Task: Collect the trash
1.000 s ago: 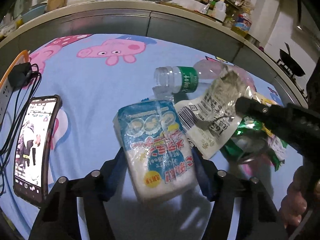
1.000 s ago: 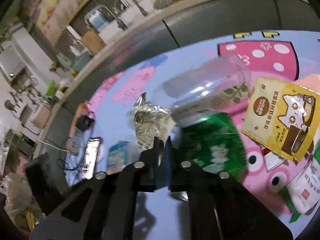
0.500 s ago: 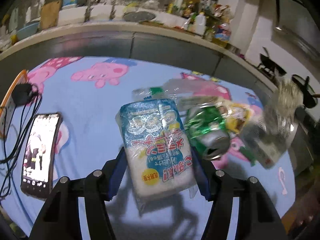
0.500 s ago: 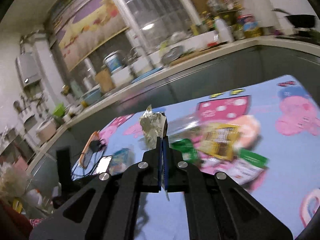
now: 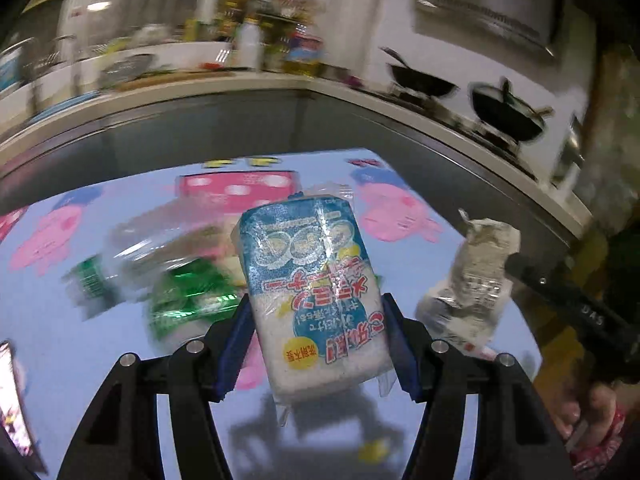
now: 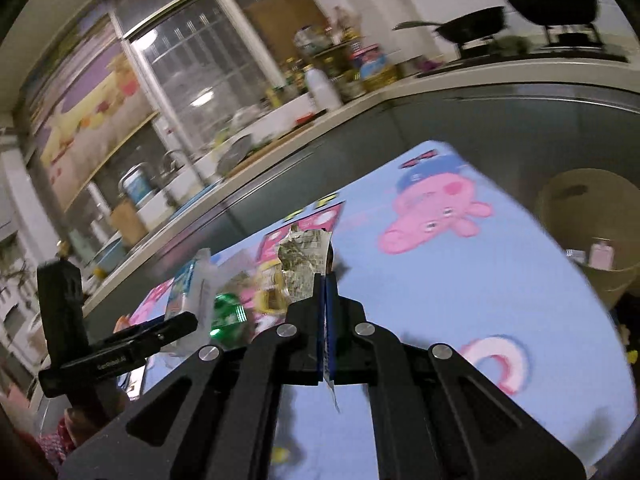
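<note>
Left gripper (image 5: 318,340) clamped on a blue-and-white plastic-wrapped pack (image 5: 316,300), blue pads pressing its two long sides, pack lifted clear of the tablecloth (image 5: 100,360) and sticking out well past the fingertips. Lower end of the pack hanging back between the jaws, a strip of loose film trailing beneath. Below and left of those jaws, on the cloth: a crushed green can (image 5: 188,300), a clear plastic bottle (image 5: 132,248) with a green label just beyond it, both badly blurred. At far left edge, a lit phone (image 5: 12,400) lying flat.

Right gripper (image 6: 325,292) clenched tight on a crumpled silvery wrapper (image 6: 306,256), jaws pressed together with only the thin foil between; most of the wrapper standing up ahead of the tips, a narrow tail poking out behind the pads. Same wrapper (image 5: 472,276) seen from the left camera, off to the right of the left jaws, held in the air at the tip of the other tool.

Ahead and to the right of the right jaws, past the table's edge, a beige bin (image 6: 592,232) with some items inside. Left of the right jaws, more litter on the cloth, too smeared to name.
</note>
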{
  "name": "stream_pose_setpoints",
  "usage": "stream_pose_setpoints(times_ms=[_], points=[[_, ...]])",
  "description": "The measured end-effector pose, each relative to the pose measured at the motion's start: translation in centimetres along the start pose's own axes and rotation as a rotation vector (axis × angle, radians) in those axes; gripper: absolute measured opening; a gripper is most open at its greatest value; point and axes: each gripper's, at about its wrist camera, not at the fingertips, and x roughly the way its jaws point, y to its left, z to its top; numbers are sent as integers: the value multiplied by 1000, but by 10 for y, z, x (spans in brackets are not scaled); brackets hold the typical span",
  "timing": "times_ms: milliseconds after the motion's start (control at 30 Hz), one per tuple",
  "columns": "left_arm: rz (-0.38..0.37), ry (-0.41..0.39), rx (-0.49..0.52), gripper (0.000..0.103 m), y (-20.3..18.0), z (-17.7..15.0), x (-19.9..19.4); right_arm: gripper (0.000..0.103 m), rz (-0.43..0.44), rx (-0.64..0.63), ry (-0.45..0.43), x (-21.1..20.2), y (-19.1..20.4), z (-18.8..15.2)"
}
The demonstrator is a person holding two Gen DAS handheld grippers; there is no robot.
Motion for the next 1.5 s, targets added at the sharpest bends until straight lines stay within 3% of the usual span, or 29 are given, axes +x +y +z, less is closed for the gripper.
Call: stream_pose_setpoints(times_ms=[367,500,667,733,767,800,833,1000,1167,1333,1500], points=[[-287,103,240,63,-170,53,103,1,-202,137,-208,-56,-133,45],[-373,143,270,63,-222,75,149,1,-279,171,-254,-62,-183,65],[-419,213,253,68,-259,93,206,1,-363,147,-267,-54,-220,78],[-418,254,237,83,-270,96,227,9,-373,132,-260,-50,-230,82],[-401,270,222,87,-273,96,237,21,-381,133,-245,-46,-234,84],[-392,276,210,87,-273,96,242,56,-392,142,-237,-44,-238,85],[-384,282,202,87,-273,96,244,63,-401,149,-262,-47,-238,83],[-371,242,155,87,-248,99,216,60,-392,154,-312,-62,-232,74],[-335,205,141,87,-213,79,172,54,-303,197,-290,-62,-209,59],[-274,219,169,86,-172,28,132,46,-209,182,-196,-38,-173,41],[-187,239,155,84,-102,-18,91,40,-116,184,-63,2,-135,19]])
